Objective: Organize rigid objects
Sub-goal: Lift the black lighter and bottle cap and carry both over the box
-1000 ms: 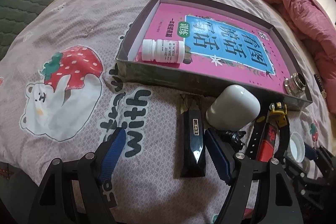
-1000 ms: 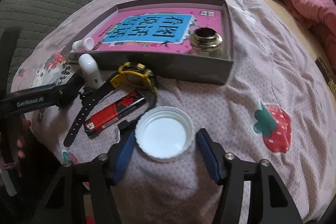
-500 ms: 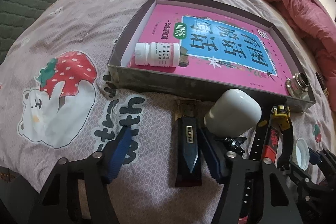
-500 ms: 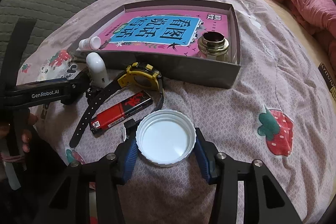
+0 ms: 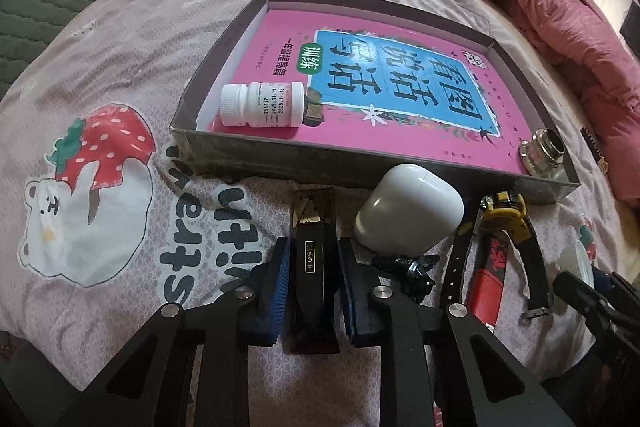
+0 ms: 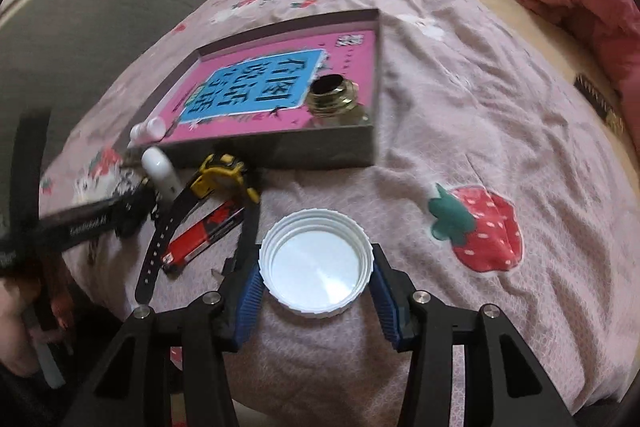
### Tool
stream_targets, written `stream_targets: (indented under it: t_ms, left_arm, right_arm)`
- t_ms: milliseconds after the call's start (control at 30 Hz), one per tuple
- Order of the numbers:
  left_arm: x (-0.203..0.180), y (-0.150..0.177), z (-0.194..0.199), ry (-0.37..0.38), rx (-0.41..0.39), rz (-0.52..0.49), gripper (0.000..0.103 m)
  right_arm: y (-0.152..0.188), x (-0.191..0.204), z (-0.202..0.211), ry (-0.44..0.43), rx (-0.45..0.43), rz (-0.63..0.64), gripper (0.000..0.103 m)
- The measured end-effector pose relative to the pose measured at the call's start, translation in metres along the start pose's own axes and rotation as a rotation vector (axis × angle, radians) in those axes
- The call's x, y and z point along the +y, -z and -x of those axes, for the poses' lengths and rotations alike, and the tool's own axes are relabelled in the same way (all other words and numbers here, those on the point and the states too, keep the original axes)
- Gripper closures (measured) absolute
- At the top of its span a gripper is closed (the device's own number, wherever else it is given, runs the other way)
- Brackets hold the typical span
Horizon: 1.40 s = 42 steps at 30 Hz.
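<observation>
My left gripper (image 5: 311,283) has its jaws clamped on the black clip (image 5: 313,279), both blue pads pressed against its sides; the clip lies flat on the bed's printed cover (image 5: 120,75) and its gold-toothed end sticks out just ahead of the jaws, pointing at the near wall of the grey tray (image 5: 280,167); just to the right of those jaws a white capsule-shaped case (image 5: 408,213) leans on a small black piece, and further right lie the yellow-faced watch (image 5: 506,215) with its black strap and the red lighter (image 5: 490,283); beyond the jaws, inside the tray, a white pill bottle (image 5: 262,105) lies on its side on the pink book (image 5: 400,87) at the near left corner, and a small metal ring-shaped part (image 5: 542,149) stands at the near right corner; my right gripper (image 6: 316,285) has its jaws closed on the white jar lid (image 6: 316,263), open side up, both pads against its ribbed rim; whether the lid is clear of the cover I cannot tell; to the left of these jaws I see the lighter, the watch and the white case, with the left gripper blurred and a hand (image 6: 24,311) on it further left; ahead of the jaws is the tray, and a strawberry print (image 6: 478,229) sits on the cover to the right.
</observation>
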<state>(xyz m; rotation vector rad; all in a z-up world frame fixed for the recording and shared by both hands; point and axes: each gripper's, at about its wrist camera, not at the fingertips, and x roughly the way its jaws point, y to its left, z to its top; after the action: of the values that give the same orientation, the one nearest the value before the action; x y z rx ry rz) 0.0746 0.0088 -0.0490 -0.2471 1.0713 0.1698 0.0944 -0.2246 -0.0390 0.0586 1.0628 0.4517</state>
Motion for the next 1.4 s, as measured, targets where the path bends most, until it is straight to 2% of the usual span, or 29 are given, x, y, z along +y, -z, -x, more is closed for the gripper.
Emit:
stream_targets:
  t_ms: [167,333,533,1133,1400]
  left_arm:
    - [0.008,0.001,0.003,0.045,0.005,0.035,0.08]
    - [0.018,0.005,0.008,0.084,0.011,0.07,0.08]
    - [0.018,0.007,0.014,0.085,0.008,0.064,0.08]
    - [0.014,0.007,0.039,0.081,-0.038,0.035,0.081]
    - [0.013,0.0,0.053,0.072,-0.087,0.018,0.081]
  right_arm:
    - [-0.004,-0.001,0.002,-0.016,-0.028,-0.01,0.053]
    - [-0.008,0.011,0.005,-0.036,-0.064,0.048,0.053]
    - [-0.011,0.026,0.007,-0.065,-0.088,0.102,0.053]
    - [-0.014,0.035,0.01,-0.096,-0.119,0.123,0.053]
    - [-0.016,0.044,0.024,-0.128,-0.196,0.147,0.053]
